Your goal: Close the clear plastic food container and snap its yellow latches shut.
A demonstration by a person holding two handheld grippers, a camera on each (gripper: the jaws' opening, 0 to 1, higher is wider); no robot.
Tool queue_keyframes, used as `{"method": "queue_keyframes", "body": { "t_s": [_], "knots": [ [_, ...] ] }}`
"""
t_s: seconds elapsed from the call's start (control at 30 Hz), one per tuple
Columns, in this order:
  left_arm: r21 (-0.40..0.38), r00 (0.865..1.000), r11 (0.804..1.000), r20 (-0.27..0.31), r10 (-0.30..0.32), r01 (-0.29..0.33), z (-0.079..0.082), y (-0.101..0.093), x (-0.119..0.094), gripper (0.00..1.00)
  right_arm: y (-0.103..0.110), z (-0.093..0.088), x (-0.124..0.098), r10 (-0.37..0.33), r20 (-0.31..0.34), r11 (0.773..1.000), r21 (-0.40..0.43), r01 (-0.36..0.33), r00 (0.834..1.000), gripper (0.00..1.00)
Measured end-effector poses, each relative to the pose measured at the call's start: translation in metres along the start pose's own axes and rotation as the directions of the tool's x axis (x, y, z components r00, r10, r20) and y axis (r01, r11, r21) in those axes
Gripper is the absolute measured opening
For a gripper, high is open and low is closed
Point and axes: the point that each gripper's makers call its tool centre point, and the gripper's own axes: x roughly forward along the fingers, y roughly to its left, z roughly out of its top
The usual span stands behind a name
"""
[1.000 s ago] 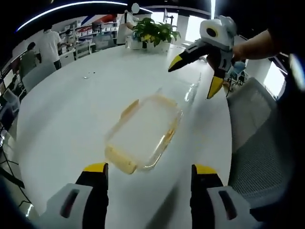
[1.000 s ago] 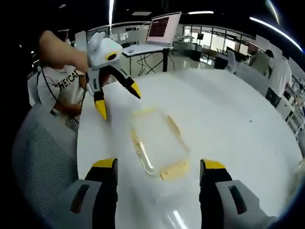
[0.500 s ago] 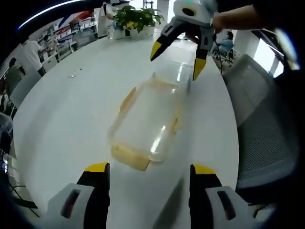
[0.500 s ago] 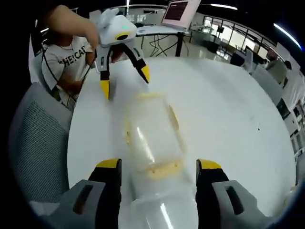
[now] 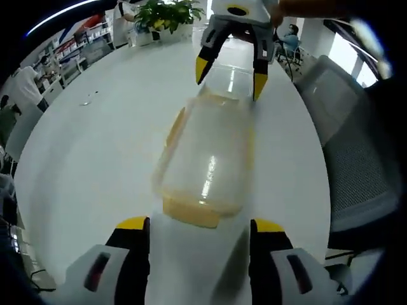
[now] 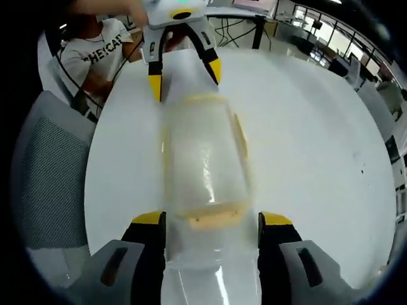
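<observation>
1. Left gripper (image 5: 194, 225), left gripper view: yellow-tipped jaws spread wide, nothing between them. They sit just short of the near end of the clear plastic food container (image 5: 206, 152).
2. Right gripper (image 6: 211, 219), right gripper view: jaws equally wide apart, gripping nothing. The container's (image 6: 203, 159) near end lies between the two tips; whether the tips touch it cannot be told.
3. Container lies flat on the white round table (image 5: 95, 146), long axis running straight away from each gripper, so the two grippers face each other across it.
4. Left gripper view: the right gripper (image 5: 227, 70) appears beyond the container's far end, jaws apart and pointing down at that end. The nearest yellow latch (image 5: 191, 213) sticks outward toward the left gripper; another yellow latch (image 5: 175, 127) flares from the container's long left side.
5. Right gripper view: the left gripper (image 6: 184, 71) appears at the far end, jaws apart. A yellow end latch (image 6: 216, 220) lies between the right gripper's tips; a side latch (image 6: 240, 132) shows on the right edge.
6. Left gripper view, further out: potted plants (image 5: 162, 13) at the table's far rim and a grey mesh chair (image 5: 356, 152) to the right.
7. Right gripper view, further out: a person in a white printed T-shirt (image 6: 102, 54) behind the left gripper, and a grey mesh chair (image 6: 48, 178) to the left.
</observation>
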Motion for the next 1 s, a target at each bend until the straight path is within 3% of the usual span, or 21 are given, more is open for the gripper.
{"method": "queue_keyframes", "body": {
  "t_s": [0.2,0.63,0.8,1.0],
  "knots": [
    [0.033,1.0,0.999,-0.01,-0.008,0.008,0.004,0.007,0.002,0.57,-0.003,-0.003,0.004,0.006,-0.033,1.0,0.002,-0.006,0.999,0.53],
    [0.119,0.997,0.992,-0.063,-0.041,0.049,0.007,0.011,0.011,0.49,-0.004,-0.011,0.015,0.022,-0.104,0.996,-0.078,-0.03,0.994,0.48],
    [0.147,0.993,0.986,-0.093,-0.068,0.081,0.001,0.005,0.016,0.4,-0.004,-0.009,0.017,0.032,-0.1,0.996,-0.077,-0.04,0.994,0.44],
    [0.141,0.993,0.985,-0.077,-0.084,0.094,0.005,0.003,0.017,0.34,-0.002,-0.01,0.021,0.04,-0.125,0.992,-0.116,-0.054,0.991,0.38]
  ]
}}
